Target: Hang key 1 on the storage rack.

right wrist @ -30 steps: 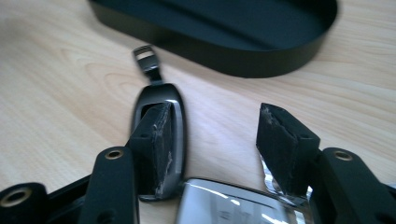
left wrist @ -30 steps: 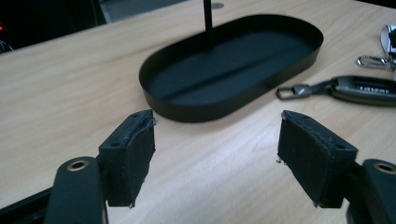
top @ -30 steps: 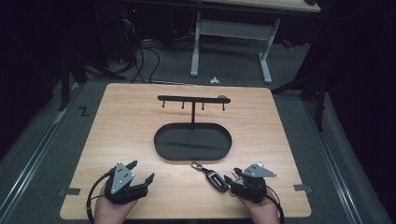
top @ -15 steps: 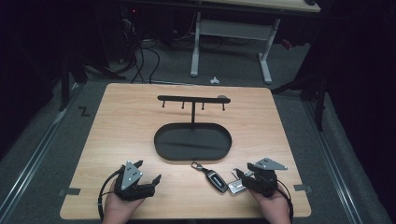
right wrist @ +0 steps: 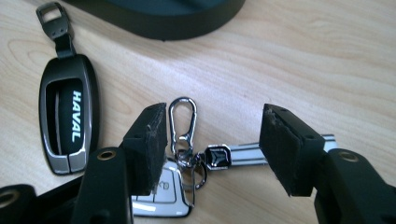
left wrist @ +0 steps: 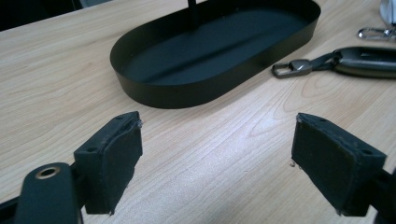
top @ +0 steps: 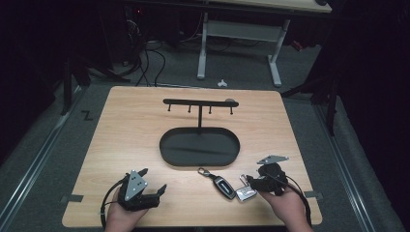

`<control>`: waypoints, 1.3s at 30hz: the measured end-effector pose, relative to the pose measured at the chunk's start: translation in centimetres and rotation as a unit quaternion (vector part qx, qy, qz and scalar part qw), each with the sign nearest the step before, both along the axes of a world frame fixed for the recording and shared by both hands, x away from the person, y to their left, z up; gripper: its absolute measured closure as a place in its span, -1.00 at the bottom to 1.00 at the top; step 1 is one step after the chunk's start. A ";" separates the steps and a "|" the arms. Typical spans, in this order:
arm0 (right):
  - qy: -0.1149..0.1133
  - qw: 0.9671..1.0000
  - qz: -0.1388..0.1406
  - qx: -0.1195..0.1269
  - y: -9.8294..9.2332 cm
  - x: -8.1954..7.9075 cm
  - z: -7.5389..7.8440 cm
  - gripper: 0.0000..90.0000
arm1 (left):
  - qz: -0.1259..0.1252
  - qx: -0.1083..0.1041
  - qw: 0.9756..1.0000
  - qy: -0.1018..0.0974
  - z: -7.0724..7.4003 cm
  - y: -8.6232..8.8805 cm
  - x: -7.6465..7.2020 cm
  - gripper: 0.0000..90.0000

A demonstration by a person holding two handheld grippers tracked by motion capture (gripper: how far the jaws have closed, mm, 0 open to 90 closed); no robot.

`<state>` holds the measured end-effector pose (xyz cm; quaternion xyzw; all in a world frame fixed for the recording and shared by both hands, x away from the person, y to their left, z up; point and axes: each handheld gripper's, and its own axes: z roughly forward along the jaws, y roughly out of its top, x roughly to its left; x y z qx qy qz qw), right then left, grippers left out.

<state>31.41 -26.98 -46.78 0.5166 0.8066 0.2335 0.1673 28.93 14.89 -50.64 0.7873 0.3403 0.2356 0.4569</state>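
As a person works at a wooden table (top: 130,121), the right gripper (right wrist: 212,135) hovers with its jaws parted around a silver carabiner clip (right wrist: 183,122), holding nothing, over a white key fob (top: 245,194) near the right front edge; a dark fob lettered HAVAL (right wrist: 70,119) lies just left of it; the left gripper (left wrist: 217,154), wide open and empty, sits near the left front, facing a black oval tray (left wrist: 140,84) with a hook stand (top: 199,102) at the table's middle
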 end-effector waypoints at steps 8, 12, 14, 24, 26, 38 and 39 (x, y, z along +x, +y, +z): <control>0.064 0.997 0.011 -0.039 -0.2 1.3 1.1 -0.12 | -0.004 0.001 1.000 0.004 -0.4 0.0 0.0 -0.61; 0.091 0.994 0.018 -0.053 -0.1 1.7 1.2 -0.15 | -0.006 0.003 1.000 0.001 -0.4 0.0 0.0 -0.61; 0.109 0.992 0.027 -0.065 0.1 2.0 1.4 -0.10 | -0.008 0.006 1.000 0.001 -0.4 -0.1 0.0 -0.61; 0.153 0.982 0.044 -0.101 1.4 3.2 2.0 -0.32 | -0.009 0.008 1.000 0.003 -0.4 0.1 0.1 -0.60; 0.170 0.979 0.043 -0.106 1.8 3.4 1.9 -0.46 | -0.010 0.008 1.000 0.004 -0.5 0.1 0.2 -0.60; 0.178 0.973 0.066 -0.129 4.9 4.3 1.8 -0.70 | -0.022 0.013 1.000 0.007 -0.5 0.0 0.2 -0.59; 0.178 0.973 0.066 -0.129 4.9 4.3 1.8 -0.70 | -0.022 0.013 1.000 0.007 -0.5 0.0 0.2 -0.60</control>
